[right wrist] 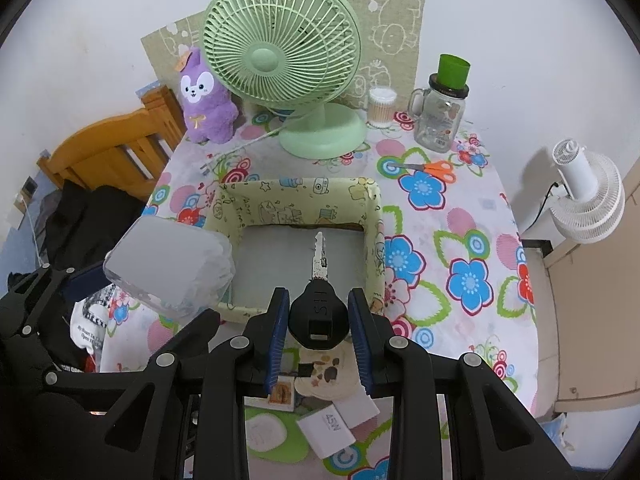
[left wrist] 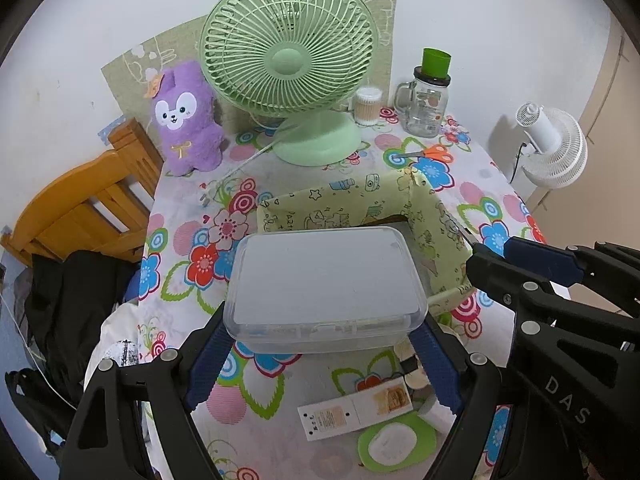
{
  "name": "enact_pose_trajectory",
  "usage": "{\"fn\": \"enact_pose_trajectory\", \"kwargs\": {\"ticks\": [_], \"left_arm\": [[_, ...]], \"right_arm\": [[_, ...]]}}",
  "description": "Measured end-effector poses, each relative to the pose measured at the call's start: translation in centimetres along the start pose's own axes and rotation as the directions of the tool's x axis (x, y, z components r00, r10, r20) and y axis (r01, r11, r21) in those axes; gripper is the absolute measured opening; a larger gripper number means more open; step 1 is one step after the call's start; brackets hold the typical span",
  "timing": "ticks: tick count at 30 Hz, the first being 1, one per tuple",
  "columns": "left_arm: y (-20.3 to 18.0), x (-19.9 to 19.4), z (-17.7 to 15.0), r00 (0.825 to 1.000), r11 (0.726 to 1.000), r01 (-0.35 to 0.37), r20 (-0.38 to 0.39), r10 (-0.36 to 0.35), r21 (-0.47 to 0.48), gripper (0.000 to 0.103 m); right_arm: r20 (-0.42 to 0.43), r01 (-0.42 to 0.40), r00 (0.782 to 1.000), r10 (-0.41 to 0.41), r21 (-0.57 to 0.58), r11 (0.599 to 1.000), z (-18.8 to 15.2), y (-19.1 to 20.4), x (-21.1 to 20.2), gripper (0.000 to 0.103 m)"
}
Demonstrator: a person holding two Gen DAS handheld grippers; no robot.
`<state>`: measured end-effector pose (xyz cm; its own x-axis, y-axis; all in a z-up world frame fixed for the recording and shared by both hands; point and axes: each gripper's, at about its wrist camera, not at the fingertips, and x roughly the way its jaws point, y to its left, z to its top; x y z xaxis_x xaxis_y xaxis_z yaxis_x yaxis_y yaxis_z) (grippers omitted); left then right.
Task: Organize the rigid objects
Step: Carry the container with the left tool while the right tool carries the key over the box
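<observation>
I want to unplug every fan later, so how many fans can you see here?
2. A green desk fan stands at the back of the floral table, beside the purple plush. A white fan sits off the table's right edge. Others may be out of view.

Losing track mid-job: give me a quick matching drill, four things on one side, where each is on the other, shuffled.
Things:
1. key
2. plastic box
3. scissors
4. green cup

Places:
A. on top of the glass jar
B. in the left gripper
C. flat on the tablecloth, near the fan
D. in the right gripper, over the fabric bin

Pairs: 1-D, 2-B, 3-C, 4-A
</observation>
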<state>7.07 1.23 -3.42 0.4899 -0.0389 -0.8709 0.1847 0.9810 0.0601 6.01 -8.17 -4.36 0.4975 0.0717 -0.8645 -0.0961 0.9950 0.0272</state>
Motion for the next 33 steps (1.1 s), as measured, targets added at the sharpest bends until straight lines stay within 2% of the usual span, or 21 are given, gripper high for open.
{"fn": "enact_pose_trajectory", "kwargs": {"ticks": [11,17,24,28,33], "left_arm": [[0.4,3.0,1.6,1.0,1.0,0.024,-0.016,-0.024,-0.014,0.087],[0.8,5.2,2.2,0.999,0.998,0.026,-0.039,-0.028,-0.052,0.087],[1.3,7.7,2.5,0.997,0.996,-0.003,-0.081,-0.004,-0.093,0.087],[1.3,8.2,2.7,0.996,0.993,-0.054,-0.072,0.047,-0.101,0.087],[1.1,8.7,2.7,0.995,0.992,-0.075,-0.074,0.068,-0.105,0.087]], "right_arm": [[-0.026,0.014,1.0,-0.014,0.015,1.0,1.7,-0.8,2.5,0.033],[-0.042,0.026,0.999,-0.025,0.029,0.999,2.5,-1.3,4.4,0.033],[-0.077,0.031,0.997,-0.028,0.044,0.999,3.2,-1.7,7.3,0.033],[-0.081,0.034,0.996,-0.029,0.05,0.998,3.5,-1.9,8.3,0.033],[-0.094,0.044,0.995,-0.039,0.061,0.997,3.6,-2.3,9.3,0.033]]}}
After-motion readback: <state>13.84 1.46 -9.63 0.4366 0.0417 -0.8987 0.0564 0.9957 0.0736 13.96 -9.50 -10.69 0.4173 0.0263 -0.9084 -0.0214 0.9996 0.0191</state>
